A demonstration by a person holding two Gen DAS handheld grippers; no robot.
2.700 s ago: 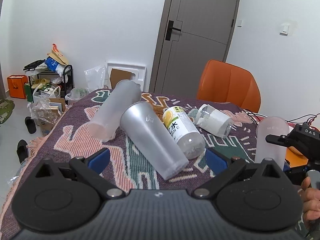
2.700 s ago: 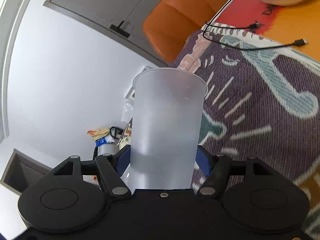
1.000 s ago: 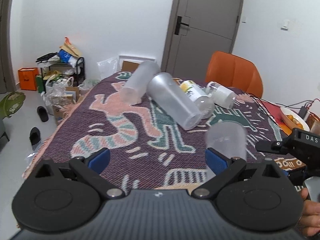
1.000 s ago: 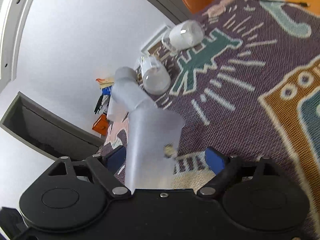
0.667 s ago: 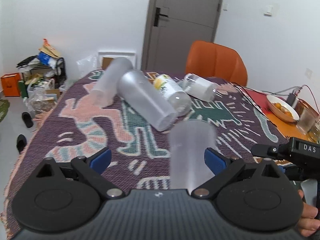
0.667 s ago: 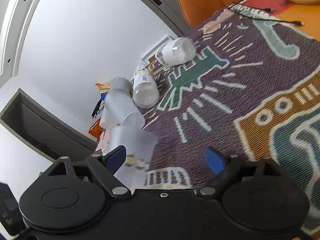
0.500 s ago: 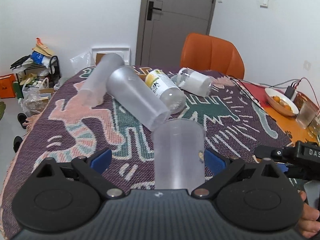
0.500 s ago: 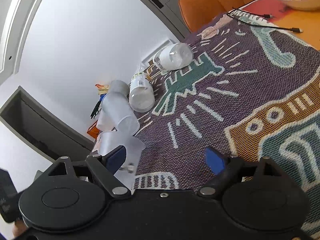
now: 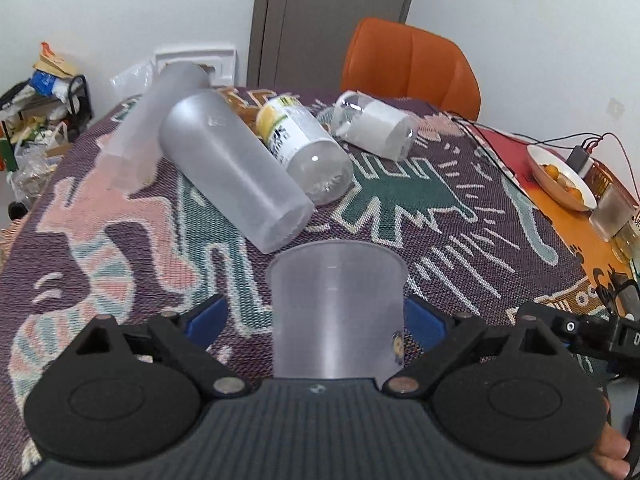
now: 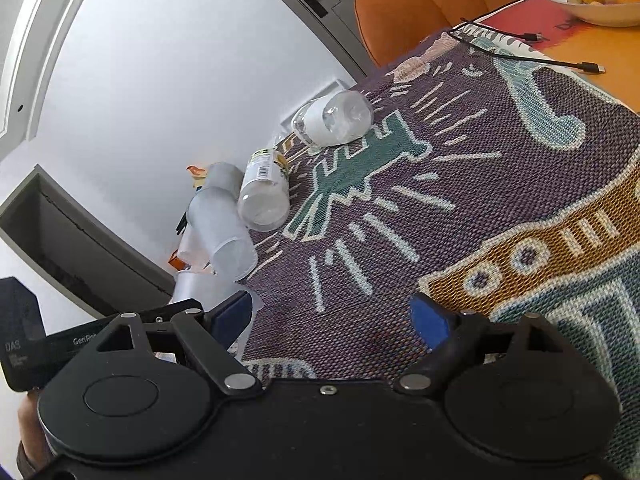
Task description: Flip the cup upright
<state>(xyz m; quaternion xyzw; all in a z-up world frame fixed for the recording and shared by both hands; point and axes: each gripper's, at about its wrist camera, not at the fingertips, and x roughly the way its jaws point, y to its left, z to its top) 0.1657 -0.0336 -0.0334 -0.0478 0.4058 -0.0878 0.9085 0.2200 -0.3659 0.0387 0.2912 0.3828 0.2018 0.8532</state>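
Note:
A frosted plastic cup [image 9: 336, 308] stands upright with its mouth up between the fingers of my left gripper [image 9: 316, 320]. The blue pads sit wide on either side of it with gaps, so the gripper is open. My right gripper [image 10: 332, 314] is open and empty over the patterned cloth; a sliver of the same cup [image 10: 196, 288] shows past its left finger. Two more frosted cups lie on their sides further back: one near the middle [image 9: 236, 172] and one behind it [image 9: 152, 120].
Two plastic bottles lie on the cloth [image 9: 460, 208]: a yellow-labelled one [image 9: 304, 148] and a white-labelled one [image 9: 376, 126]. An orange chair [image 9: 412, 64] stands behind. A fruit bowl [image 9: 560, 176], a glass [image 9: 612, 212] and cables are at the right.
The right gripper set the upright cup down on the cloth, opened and drew away to the right. The left gripper moved in so the cup stands between its open fingers.

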